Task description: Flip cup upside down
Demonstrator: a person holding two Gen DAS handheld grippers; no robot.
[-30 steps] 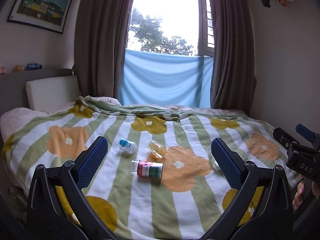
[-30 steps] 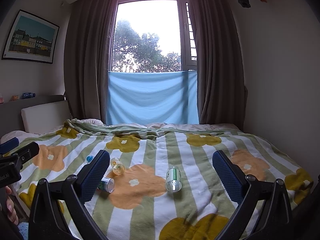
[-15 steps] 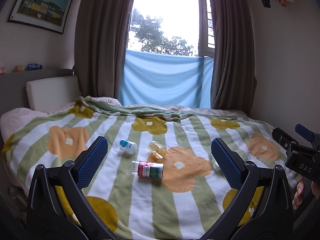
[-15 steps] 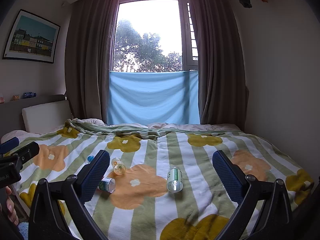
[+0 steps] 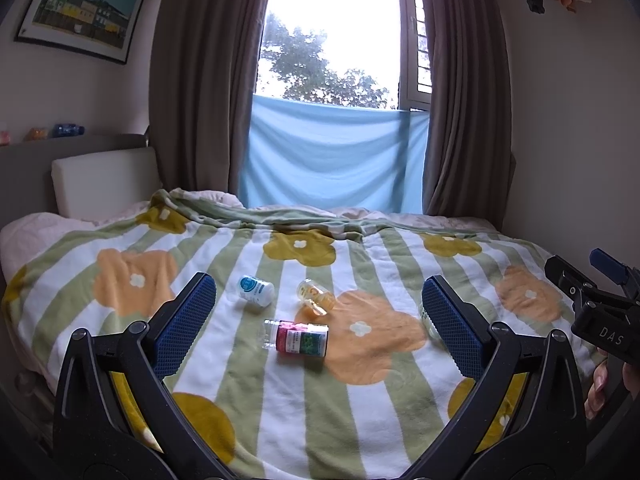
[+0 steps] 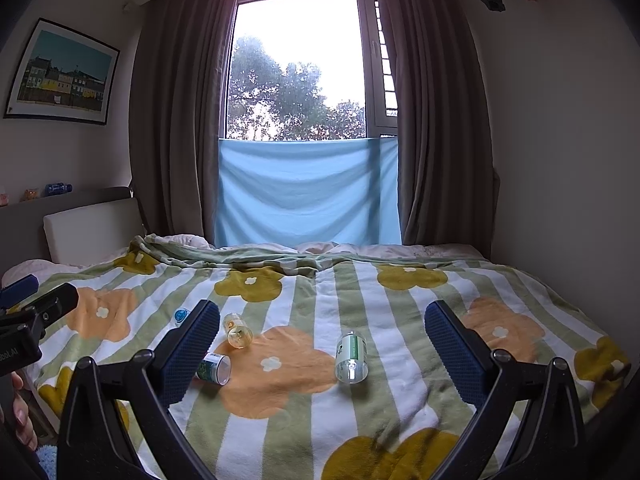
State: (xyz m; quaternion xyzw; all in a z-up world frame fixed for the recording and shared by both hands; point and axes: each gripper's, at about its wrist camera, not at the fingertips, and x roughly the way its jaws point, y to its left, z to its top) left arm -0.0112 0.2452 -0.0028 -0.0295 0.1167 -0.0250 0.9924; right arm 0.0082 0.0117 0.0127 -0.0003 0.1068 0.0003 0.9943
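Right now your left gripper (image 5: 319, 326) and right gripper (image 6: 322, 350) both hang spread wide with nothing between the pads, above the blanket (image 6: 400, 360), where four small cups lie on their sides, the green-labelled cup (image 6: 351, 357) nearest the right gripper.

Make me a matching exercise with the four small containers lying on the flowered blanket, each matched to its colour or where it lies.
Things:
1. white jar with a blue round label
2. clear amber-tinted cup
3. clear bottle with a red and green label
4. clear bottle with a green and white label

Descriptions:
A. nearest the left claw's camera
B. farthest right on the blanket
C. opaque white body
D. yellowish see-through body

Pairs: 1-C, 2-D, 3-A, 4-B
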